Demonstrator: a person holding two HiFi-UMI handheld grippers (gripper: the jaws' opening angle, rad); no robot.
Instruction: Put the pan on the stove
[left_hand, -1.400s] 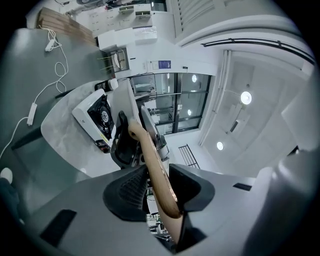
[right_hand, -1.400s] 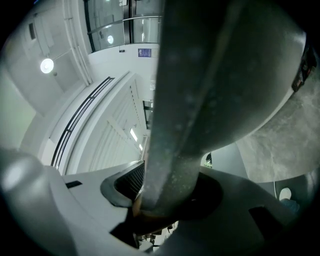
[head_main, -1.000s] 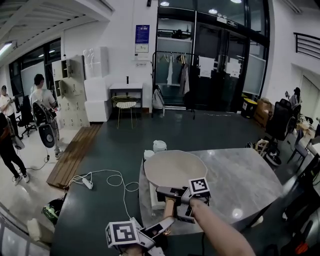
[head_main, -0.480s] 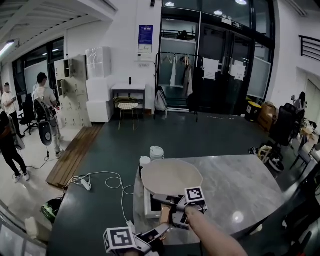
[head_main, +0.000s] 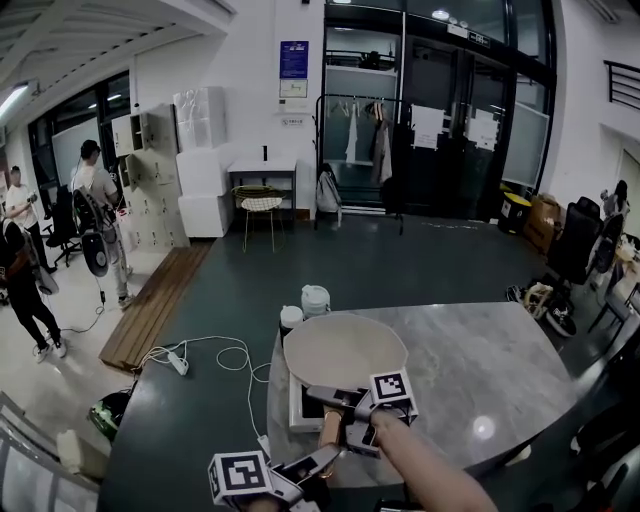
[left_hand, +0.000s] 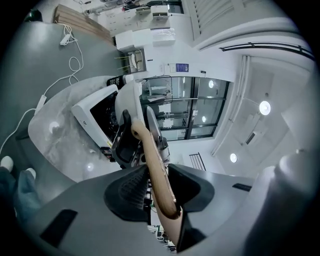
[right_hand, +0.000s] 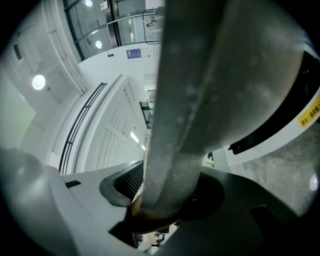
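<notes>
Both grippers have carried the pan (head_main: 345, 350) a little lower since a second ago. It now lies directly over the white stove (head_main: 298, 408) at the near edge of the marble table (head_main: 480, 370); whether its base touches the black glass I cannot tell. The left gripper (head_main: 328, 460) is clamped on the end of the wooden handle (left_hand: 156, 172). The right gripper (head_main: 338, 396), further forward, has the grey metal neck (right_hand: 185, 125) between its jaws; they have just eased slightly wider, yet the pads press on it. Two small containers (head_main: 315, 298) stand on the table's far edge, beyond the pan.
</notes>
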